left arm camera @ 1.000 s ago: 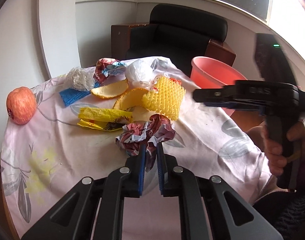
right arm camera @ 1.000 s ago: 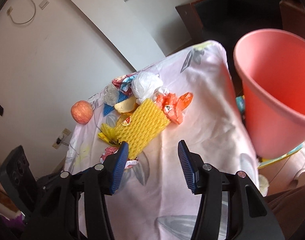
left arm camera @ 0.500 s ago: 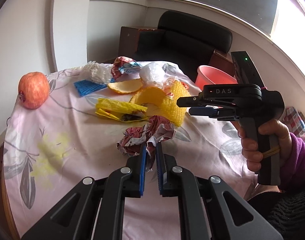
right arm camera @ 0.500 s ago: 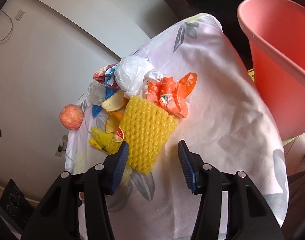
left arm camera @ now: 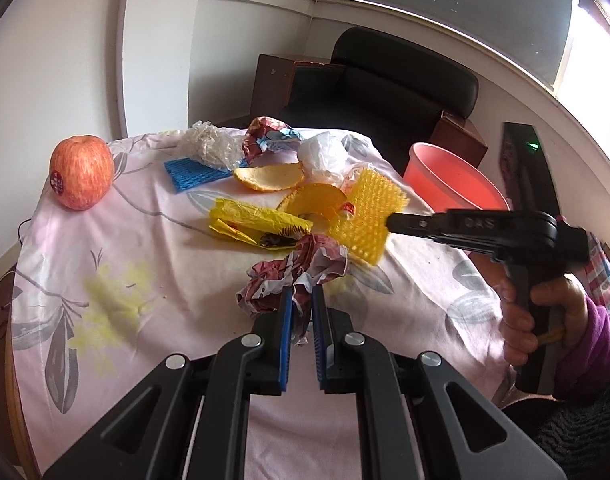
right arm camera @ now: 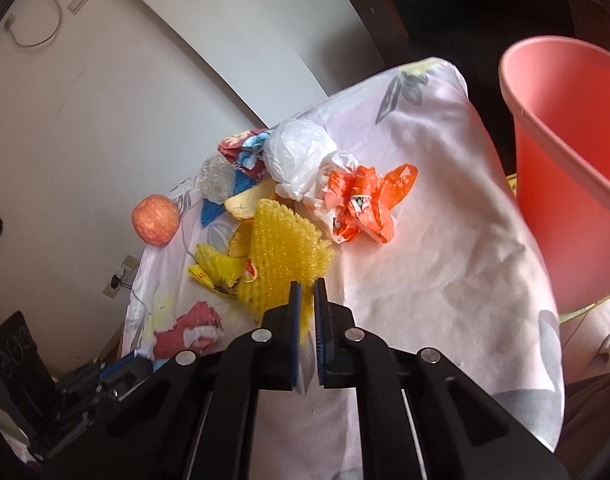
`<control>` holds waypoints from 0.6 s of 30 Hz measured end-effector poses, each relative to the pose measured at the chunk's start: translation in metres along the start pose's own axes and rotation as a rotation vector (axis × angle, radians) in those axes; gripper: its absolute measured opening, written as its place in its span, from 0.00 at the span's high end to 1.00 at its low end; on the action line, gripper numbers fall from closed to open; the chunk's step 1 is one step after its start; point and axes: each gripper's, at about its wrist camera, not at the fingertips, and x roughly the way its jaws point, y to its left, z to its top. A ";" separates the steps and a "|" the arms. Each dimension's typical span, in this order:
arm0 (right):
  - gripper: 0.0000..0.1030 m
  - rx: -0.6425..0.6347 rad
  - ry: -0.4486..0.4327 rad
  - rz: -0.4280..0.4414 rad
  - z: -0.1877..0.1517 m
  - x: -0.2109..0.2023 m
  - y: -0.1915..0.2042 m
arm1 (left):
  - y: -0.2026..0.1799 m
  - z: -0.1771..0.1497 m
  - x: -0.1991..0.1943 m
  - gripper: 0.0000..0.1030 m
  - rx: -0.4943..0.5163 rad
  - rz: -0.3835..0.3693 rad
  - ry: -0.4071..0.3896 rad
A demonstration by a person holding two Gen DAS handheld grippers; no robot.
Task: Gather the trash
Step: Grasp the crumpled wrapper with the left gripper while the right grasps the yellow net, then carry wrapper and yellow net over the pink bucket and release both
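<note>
The right hand-held gripper has just snapped its jaws together on the near corner of the yellow foam net, which sticks out beyond its blue pads toward the rest of the litter; from the other side the net is seen tilted up off the cloth at the tip of that gripper, with a hand in a purple sleeve on the handle. The left hand-held gripper is nearly closed too, its pads pinching the near edge of a crumpled red-and-white wrapper that lies just ahead of it on the desk. Beyond the wrapper, touching or overlapping one another, are a yellow wrapper, two pieces of orange peel, a blue net, a clear crumpled net, another red wrapper and a white plastic bag. An orange plastic bag lies just right of the foam net. An apple stands apart at the desk's far left corner. A pink bucket stands beside the desk on the right, well apart from the foam net.
</note>
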 end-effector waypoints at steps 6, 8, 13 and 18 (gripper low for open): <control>0.94 -0.122 -0.095 -0.051 0.001 -0.032 0.014 | -0.006 0.012 -0.004 0.92 -0.013 -0.001 -0.035; 0.94 -0.155 -0.124 -0.073 0.002 -0.040 0.019 | -0.009 0.017 -0.005 0.92 -0.013 -0.004 -0.048; 0.94 -0.170 -0.185 -0.104 0.005 -0.059 0.014 | -0.020 0.034 -0.005 0.92 -0.021 -0.026 -0.080; 0.94 -0.136 -0.243 -0.128 0.010 -0.075 -0.003 | -0.035 0.056 -0.002 0.92 -0.035 -0.058 -0.105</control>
